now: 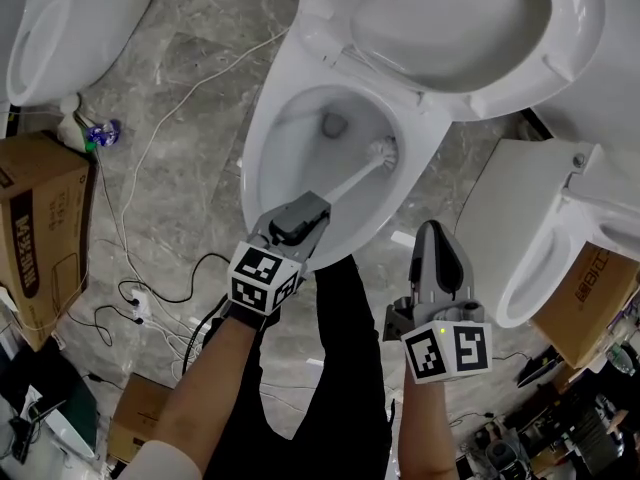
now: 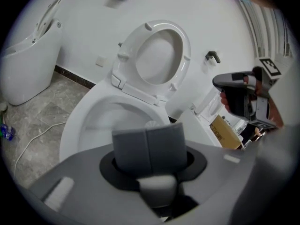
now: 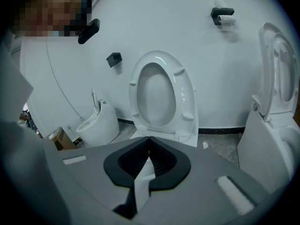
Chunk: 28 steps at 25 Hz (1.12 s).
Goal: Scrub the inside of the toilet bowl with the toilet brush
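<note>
Your left hand-held gripper (image 1: 316,210) clamps the white brush (image 1: 381,154), head at the bowl's (image 1: 256,168) right edge.
Right gripper view alone shows your right hand-held gripper (image 3: 149,139) closed, empty.

Bright even light, fisheye vignetting, blurred foreground, soft shadows

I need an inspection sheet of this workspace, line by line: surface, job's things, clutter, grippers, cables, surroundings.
Surface: grey marble floor.
Job's things: toilet bowl, seat raised; toilet brush with its head inside the bowl.
Clutter: cardboard box at left; second box at right.
Grippers: left gripper shut on the brush handle; right gripper shut, empty, beside the bowl.
Cables: white cable and black cables loose on the floor.
Surroundings: left toilet, right toilet.
</note>
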Each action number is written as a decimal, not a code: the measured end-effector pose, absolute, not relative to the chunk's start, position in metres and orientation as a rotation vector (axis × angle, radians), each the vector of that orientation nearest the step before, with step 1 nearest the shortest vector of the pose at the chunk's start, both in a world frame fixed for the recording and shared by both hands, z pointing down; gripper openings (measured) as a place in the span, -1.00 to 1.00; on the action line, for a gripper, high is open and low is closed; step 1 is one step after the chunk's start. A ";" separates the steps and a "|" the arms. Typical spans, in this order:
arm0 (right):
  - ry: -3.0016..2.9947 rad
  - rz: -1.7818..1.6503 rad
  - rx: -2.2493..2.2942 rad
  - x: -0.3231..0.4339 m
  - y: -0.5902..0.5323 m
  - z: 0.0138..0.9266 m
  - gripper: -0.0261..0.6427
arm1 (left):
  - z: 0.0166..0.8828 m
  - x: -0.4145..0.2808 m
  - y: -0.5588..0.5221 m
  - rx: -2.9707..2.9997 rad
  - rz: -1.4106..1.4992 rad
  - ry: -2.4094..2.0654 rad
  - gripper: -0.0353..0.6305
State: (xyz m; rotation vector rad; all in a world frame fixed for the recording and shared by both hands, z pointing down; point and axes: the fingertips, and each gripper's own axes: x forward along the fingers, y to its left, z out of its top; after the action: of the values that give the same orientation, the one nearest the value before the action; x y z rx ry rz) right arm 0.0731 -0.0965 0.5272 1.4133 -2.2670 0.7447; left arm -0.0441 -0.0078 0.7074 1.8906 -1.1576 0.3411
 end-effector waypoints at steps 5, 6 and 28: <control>-2.276 0.718 1.365 0.066 -0.094 0.524 -0.88 | 0.703 -0.046 0.004 1.910 0.409 -1.070 -0.41; -2.278 0.720 1.364 0.066 -0.094 0.522 -0.88 | 0.703 -0.048 0.006 1.909 0.416 -1.046 -0.41; -2.321 0.750 1.330 0.064 -0.090 0.483 -0.88 | 0.679 -0.088 0.054 1.993 0.862 -0.643 -0.41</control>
State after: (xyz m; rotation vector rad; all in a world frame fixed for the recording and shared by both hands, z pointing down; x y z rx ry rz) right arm 0.0637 -0.0895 0.4831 1.3300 -2.3205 0.7502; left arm -0.0882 0.0542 0.6793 1.9929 -0.6428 0.8621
